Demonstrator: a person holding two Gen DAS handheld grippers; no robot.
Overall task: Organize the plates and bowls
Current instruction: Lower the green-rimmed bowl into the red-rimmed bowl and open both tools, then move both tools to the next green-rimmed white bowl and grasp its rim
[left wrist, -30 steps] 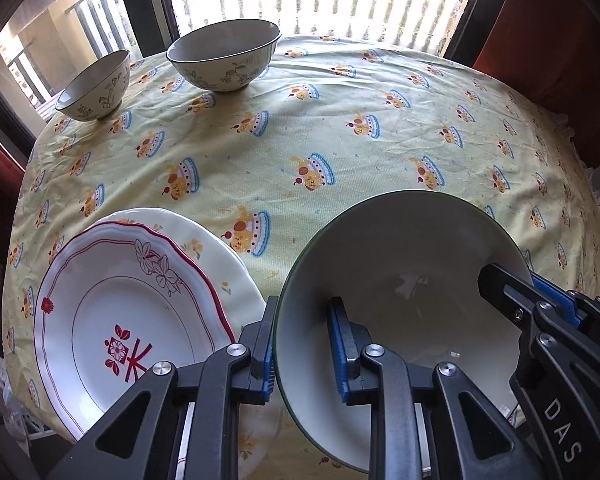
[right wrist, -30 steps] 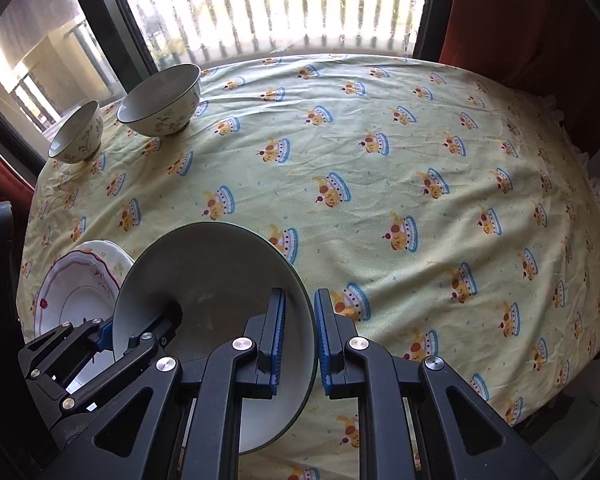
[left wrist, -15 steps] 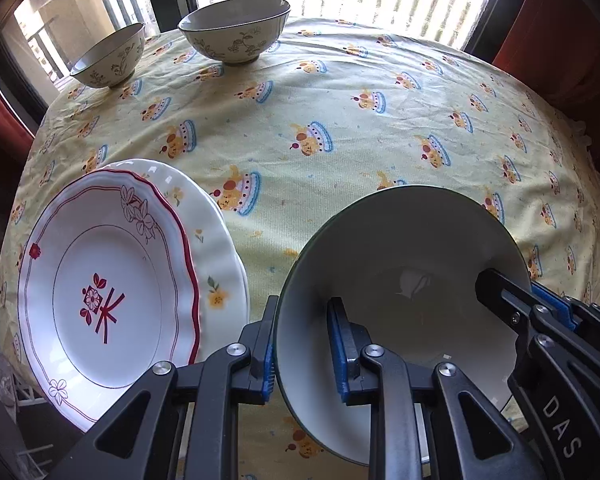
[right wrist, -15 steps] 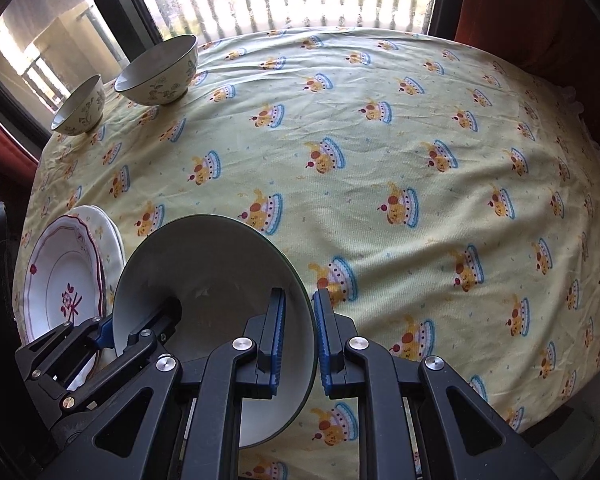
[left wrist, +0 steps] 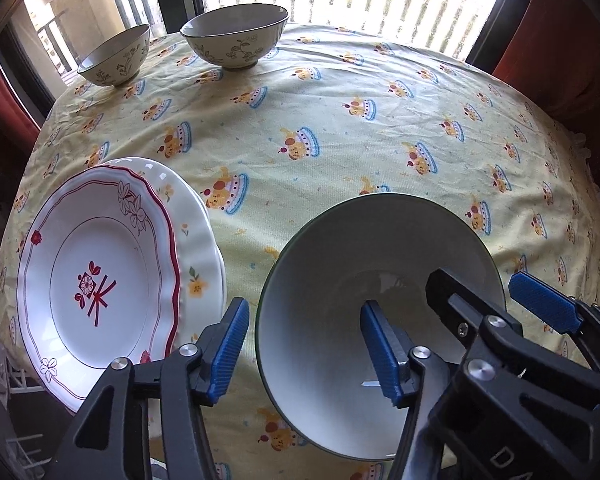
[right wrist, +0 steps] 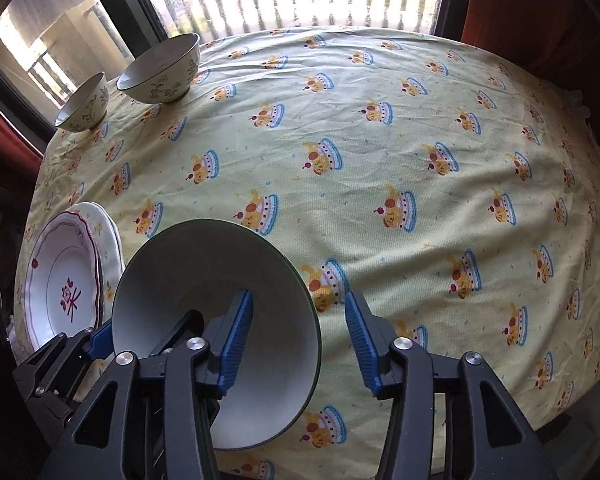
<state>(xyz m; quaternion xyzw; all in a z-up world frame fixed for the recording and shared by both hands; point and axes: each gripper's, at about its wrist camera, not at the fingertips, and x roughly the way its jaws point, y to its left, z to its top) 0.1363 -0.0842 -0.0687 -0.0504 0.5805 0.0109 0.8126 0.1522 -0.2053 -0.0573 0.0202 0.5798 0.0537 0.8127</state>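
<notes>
A large white bowl with a green rim (left wrist: pixel 340 280) sits on the yellow tablecloth near the front edge; it also shows in the right wrist view (right wrist: pixel 204 280). My left gripper (left wrist: pixel 306 350) is open, its fingers straddling the bowl's left rim without touching it. My right gripper (right wrist: pixel 298 340) is open and straddles the bowl's right rim; it also shows in the left wrist view (left wrist: pixel 496 304). A red-patterned plate (left wrist: pixel 96 280) lies stacked on a white floral plate (left wrist: pixel 196 240) at the left.
Two floral bowls stand at the far left of the table: a smaller one (left wrist: pixel 114 56) and a larger one (left wrist: pixel 234 36). The yellow tablecloth (right wrist: pixel 420 160) covers the round table. A window with railings is behind; red curtains hang at both sides.
Both grippers have opened and let go of the large bowl's rim. The bowl now rests on the cloth, and the view has shifted forward over the table.
</notes>
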